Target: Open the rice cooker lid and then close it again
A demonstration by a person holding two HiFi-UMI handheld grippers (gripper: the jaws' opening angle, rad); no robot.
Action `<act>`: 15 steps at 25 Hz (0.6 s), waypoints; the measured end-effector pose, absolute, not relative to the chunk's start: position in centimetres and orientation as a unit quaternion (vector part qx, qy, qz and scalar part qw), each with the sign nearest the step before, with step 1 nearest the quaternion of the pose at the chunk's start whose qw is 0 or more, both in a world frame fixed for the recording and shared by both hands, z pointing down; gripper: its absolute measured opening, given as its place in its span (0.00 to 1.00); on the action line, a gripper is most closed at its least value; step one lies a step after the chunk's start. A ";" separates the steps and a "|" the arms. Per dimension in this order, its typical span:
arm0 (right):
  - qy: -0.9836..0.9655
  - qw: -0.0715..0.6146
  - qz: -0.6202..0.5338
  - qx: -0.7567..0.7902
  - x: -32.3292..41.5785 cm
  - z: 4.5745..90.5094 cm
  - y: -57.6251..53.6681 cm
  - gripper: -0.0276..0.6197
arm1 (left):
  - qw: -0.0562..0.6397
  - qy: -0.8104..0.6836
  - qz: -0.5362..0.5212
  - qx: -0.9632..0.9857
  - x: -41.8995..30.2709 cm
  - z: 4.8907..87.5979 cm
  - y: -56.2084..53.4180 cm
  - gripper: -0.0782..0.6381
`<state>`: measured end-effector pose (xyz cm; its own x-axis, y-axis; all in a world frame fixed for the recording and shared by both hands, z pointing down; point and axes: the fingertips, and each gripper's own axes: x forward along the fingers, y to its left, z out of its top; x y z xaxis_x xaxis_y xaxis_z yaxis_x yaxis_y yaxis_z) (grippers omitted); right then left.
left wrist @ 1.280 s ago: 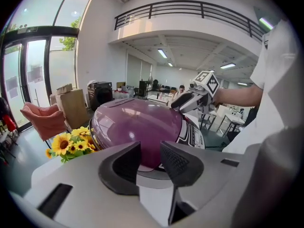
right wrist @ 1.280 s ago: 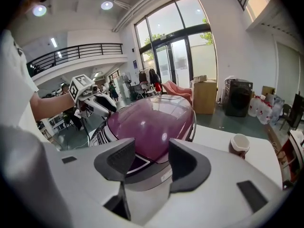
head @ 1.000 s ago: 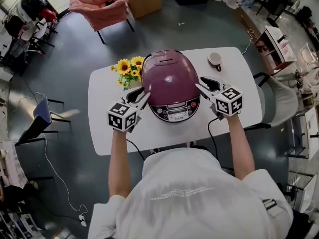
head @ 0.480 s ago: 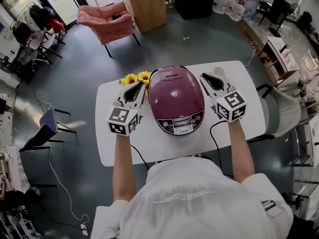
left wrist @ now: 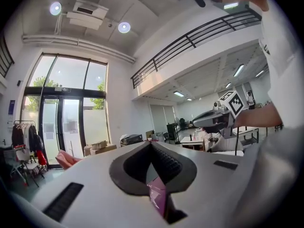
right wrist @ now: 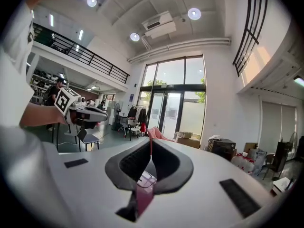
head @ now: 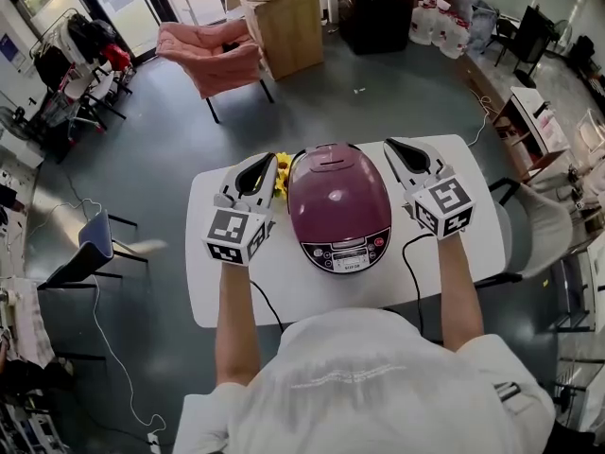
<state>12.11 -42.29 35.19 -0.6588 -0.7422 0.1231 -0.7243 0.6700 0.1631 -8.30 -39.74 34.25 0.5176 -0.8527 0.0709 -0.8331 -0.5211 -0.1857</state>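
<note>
The purple rice cooker [head: 338, 201] stands on the white table [head: 217, 272] with its lid down and its control panel facing me. My left gripper [head: 266, 158] is raised beside the cooker's left flank. My right gripper [head: 390, 144] is raised beside its right flank. Neither touches the cooker. In the left gripper view the jaws [left wrist: 152, 144] are closing to a shut line with nothing between them, and the same holds in the right gripper view [right wrist: 151, 144]. Both point level into the room. Each camera catches the other gripper [left wrist: 216, 118] [right wrist: 85, 113].
Sunflowers [head: 283, 165] peek out between the left gripper and the cooker. The cooker's black cord [head: 412, 253] runs off the table's front edge. A grey chair [head: 539, 225] stands to the table's right, a pink chair [head: 213, 50] and a wooden cabinet [head: 284, 22] beyond it.
Both grippers have risen from the cooker's front corners to beside its lid, and their jaws have closed. The cooker's lid stays down.
</note>
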 end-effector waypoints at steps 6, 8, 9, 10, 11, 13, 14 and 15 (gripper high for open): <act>-0.910 0.085 -0.080 0.397 11.1 33.0 -42.7 0.09 | 0.072 0.498 -0.060 -0.862 -8.8 32.5 -39.9 0.13; -0.911 0.083 -0.087 0.395 10.7 32.6 -42.7 0.09 | 0.071 0.504 -0.055 -0.859 -8.9 32.0 -39.9 0.13; -0.911 0.084 -0.091 0.394 10.6 32.4 -42.7 0.09 | 0.072 0.508 -0.053 -0.857 -9.0 31.8 -39.9 0.13; -0.911 0.084 -0.093 0.393 10.5 32.3 -42.7 0.09 | 0.072 0.512 -0.052 -0.854 -9.1 31.6 -39.9 0.13; -0.911 0.083 -0.093 0.393 10.5 32.3 -42.8 0.09 | 0.073 0.515 -0.053 -0.853 -9.2 31.4 -39.9 0.13; -0.911 0.080 -0.090 0.393 10.5 32.2 -42.8 0.09 | 0.077 0.517 -0.055 -0.851 -9.2 31.3 -39.9 0.13; -0.911 0.080 -0.090 0.393 10.5 32.2 -42.7 0.09 | 0.078 0.517 -0.056 -0.851 -9.1 31.2 -39.8 0.13; -0.911 0.081 -0.091 0.393 10.5 32.1 -42.7 0.08 | 0.079 0.517 -0.057 -0.850 -9.1 31.1 -39.8 0.13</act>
